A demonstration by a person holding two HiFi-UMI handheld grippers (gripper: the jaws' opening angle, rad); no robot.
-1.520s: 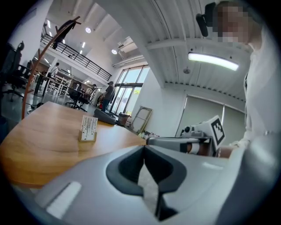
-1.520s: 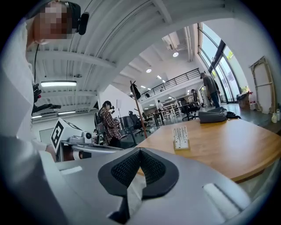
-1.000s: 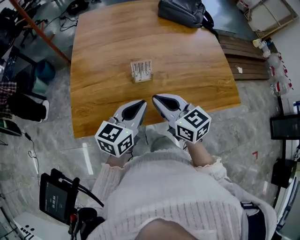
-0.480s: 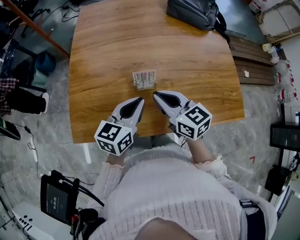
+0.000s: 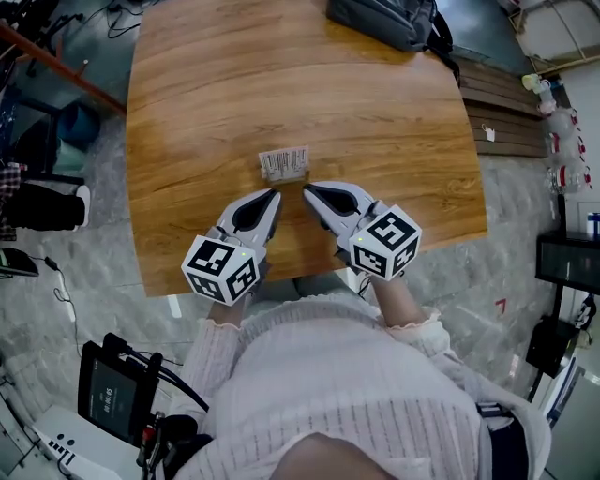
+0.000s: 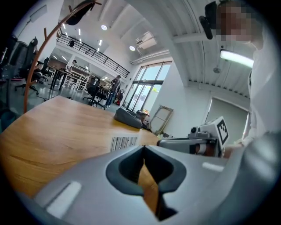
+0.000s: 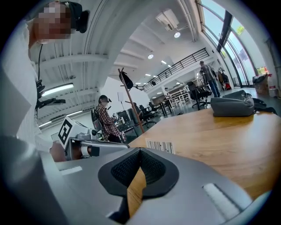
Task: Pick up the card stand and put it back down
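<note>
Left gripper [image 5: 276, 193], right gripper [image 5: 307, 189] advanced near card stand [image 5: 284, 162], closed, tilted down.

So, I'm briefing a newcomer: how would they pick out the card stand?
Start at the big wooden table. Near its middle stands the card stand. It is small and pale with barcode-like stripes, unlike the dark bag at the far edge.

You hold your left gripper [image 5: 275, 193] and your right gripper [image 5: 307, 189] side by side in front of you. Both point forward and a little down, with the tips leaning toward each other. Both have their jaws closed tight on nothing.
</note>
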